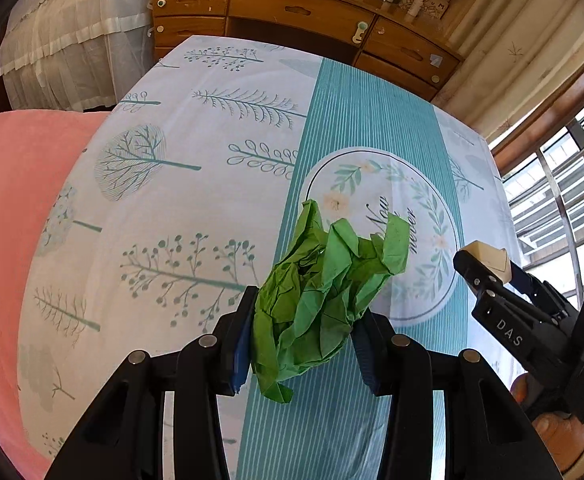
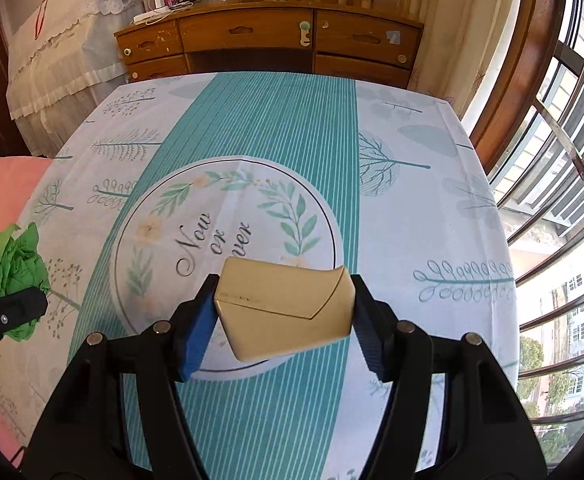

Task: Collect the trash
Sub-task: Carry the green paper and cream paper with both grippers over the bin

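My left gripper point(image 1: 301, 334) is shut on a crumpled ball of green paper point(image 1: 323, 292), lifted above the table; the blue pads press both its sides. In the right wrist view the same green paper point(image 2: 16, 268) shows at the far left, with the left gripper's black finger in front of it. My right gripper point(image 2: 284, 320) is shut on a cream, envelope-shaped box point(image 2: 284, 308), also held off the cloth. Seen from the left wrist, the cream box point(image 1: 489, 260) pokes out of the right gripper point(image 1: 491, 276) at the right edge, with a hand below it.
A table under a teal-striped, tree-printed cloth point(image 2: 276, 128) fills both views. A pink cover point(image 1: 16, 220) lies at the left. Behind stand a wooden dresser point(image 2: 252, 40) with small items on top, white lace drapes point(image 1: 64, 40), and barred windows point(image 2: 551, 200) at the right.
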The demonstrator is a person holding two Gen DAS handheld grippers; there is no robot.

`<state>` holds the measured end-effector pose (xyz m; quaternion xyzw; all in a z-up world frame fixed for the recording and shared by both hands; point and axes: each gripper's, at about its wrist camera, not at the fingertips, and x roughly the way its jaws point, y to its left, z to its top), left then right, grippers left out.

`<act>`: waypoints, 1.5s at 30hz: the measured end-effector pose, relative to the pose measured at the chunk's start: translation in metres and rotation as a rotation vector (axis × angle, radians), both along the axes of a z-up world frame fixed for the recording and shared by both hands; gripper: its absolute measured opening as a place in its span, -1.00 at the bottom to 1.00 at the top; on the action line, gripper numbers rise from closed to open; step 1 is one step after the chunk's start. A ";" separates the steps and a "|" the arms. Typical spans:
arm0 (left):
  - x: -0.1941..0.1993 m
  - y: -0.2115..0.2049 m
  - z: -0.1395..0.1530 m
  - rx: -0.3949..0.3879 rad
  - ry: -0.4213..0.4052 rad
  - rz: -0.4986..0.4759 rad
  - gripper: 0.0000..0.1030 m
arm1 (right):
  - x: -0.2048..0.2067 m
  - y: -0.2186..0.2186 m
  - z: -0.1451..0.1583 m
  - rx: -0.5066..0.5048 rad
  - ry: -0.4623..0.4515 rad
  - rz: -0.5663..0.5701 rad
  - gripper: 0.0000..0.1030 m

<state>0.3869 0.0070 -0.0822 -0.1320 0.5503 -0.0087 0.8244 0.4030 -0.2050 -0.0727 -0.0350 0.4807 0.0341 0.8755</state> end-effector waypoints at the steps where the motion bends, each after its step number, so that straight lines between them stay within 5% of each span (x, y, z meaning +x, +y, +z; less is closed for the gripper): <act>1: -0.010 0.003 0.003 -0.001 -0.006 -0.012 -0.16 | -0.011 0.005 0.005 -0.001 -0.005 -0.009 0.16; 17: -0.156 0.070 0.028 -0.053 -0.087 -0.185 -0.16 | -0.198 0.074 0.040 0.008 -0.028 -0.148 0.16; 28: -0.258 0.081 0.009 -0.074 -0.074 -0.280 -0.16 | -0.321 0.103 0.014 -0.018 0.047 -0.144 0.16; 45: -0.352 0.041 -0.053 -0.083 0.063 -0.288 -0.16 | -0.413 0.070 -0.033 -0.031 0.211 -0.115 0.16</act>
